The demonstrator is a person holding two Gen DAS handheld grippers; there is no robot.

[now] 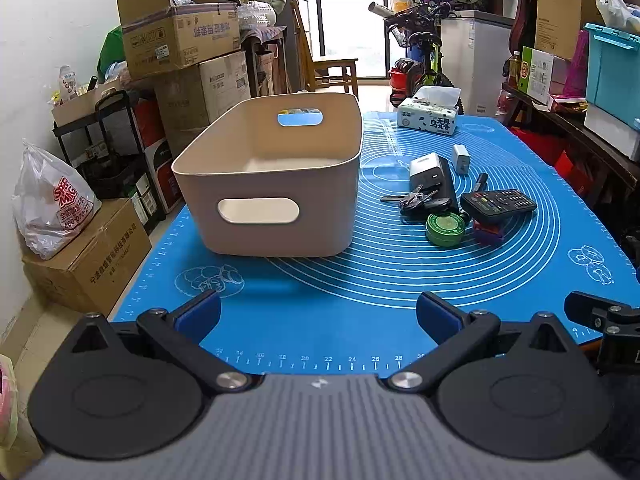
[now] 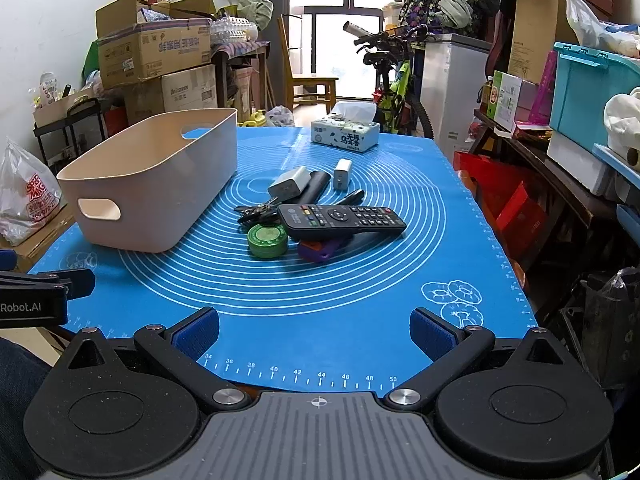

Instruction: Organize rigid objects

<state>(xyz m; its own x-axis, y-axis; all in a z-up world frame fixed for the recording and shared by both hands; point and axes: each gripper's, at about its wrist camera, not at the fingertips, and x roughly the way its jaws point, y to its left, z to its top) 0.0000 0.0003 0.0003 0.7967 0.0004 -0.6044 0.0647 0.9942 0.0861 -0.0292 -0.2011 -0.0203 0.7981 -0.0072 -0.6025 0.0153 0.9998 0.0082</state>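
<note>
A beige plastic bin (image 1: pixel 280 184) (image 2: pixel 160 196) stands empty on the left of the blue mat (image 1: pixel 360 300) (image 2: pixel 320 300). To its right lies a cluster: a black remote (image 1: pixel 498 202) (image 2: pixel 340 219), a green round tin (image 1: pixel 445 229) (image 2: pixel 267 242), keys (image 1: pixel 412 200) (image 2: pixel 256 212), a purple block (image 1: pixel 488 233) (image 2: pixel 320 249), a grey charger (image 1: pixel 426 172) (image 2: pixel 289 182), a white charger (image 1: pixel 461 158) (image 2: pixel 343 174), a black bar (image 1: pixel 450 188) (image 2: pixel 314 186) and a pen (image 1: pixel 479 182) (image 2: pixel 352 197). My left gripper (image 1: pixel 318 316) and right gripper (image 2: pixel 314 330) are open and empty near the front edge.
A tissue box (image 1: pixel 428 114) (image 2: pixel 345 132) sits at the mat's far end. Cardboard boxes (image 1: pixel 180 40) and a plastic bag (image 1: pixel 52 208) crowd the left of the table. Shelves with boxes (image 2: pixel 560 120) line the right. A bicycle (image 2: pixel 388 80) stands behind.
</note>
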